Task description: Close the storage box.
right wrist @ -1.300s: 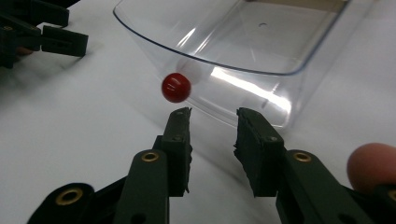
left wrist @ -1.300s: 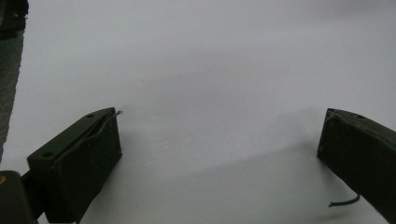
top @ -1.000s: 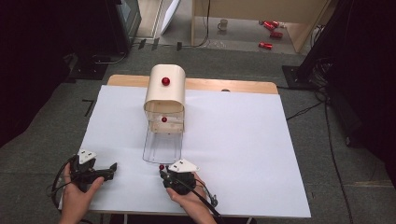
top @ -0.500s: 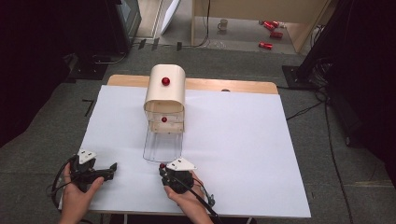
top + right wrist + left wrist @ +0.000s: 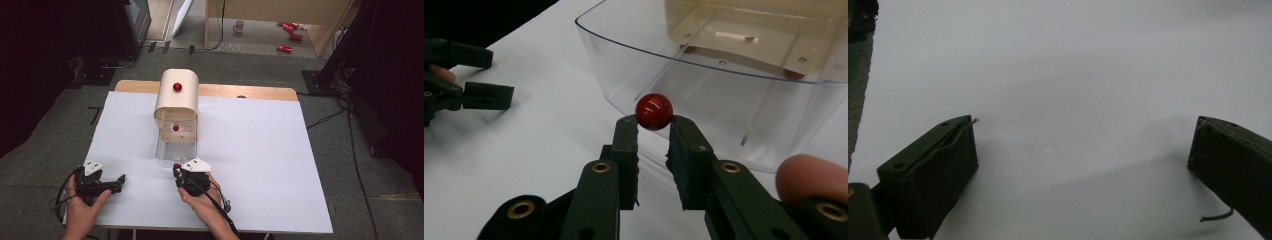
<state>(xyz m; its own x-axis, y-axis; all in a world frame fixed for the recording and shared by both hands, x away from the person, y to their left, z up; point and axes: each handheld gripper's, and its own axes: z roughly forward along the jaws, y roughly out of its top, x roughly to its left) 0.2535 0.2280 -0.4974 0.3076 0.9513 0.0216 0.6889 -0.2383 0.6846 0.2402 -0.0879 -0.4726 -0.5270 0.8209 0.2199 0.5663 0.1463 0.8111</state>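
Observation:
A beige round-topped box (image 5: 176,102) stands at the table's far middle, with a red knob (image 5: 177,87) on top. A clear plastic drawer (image 5: 176,147) juts out of its front toward me, curved wall (image 5: 704,75) close ahead in the right gripper view. A small red ball knob (image 5: 653,111) sits at the drawer's front, and my right gripper (image 5: 653,125) is shut on it by the jaw tips. From above that gripper (image 5: 176,169) touches the drawer front. My left gripper (image 5: 120,179) rests open on the white table at the near left, nothing between its fingers (image 5: 928,170).
A white sheet (image 5: 260,150) covers the table, with a wooden edge (image 5: 250,92) along the far side. Inside the box sits a second red knob (image 5: 175,128). Red cans (image 5: 290,35) and a mug (image 5: 239,25) lie on the floor beyond. My left gripper (image 5: 489,75) lies to the drawer's left.
My right gripper has moved away from me toward the box with the red knob in it, and the clear drawer has slid a little inward. The left gripper has stayed put.

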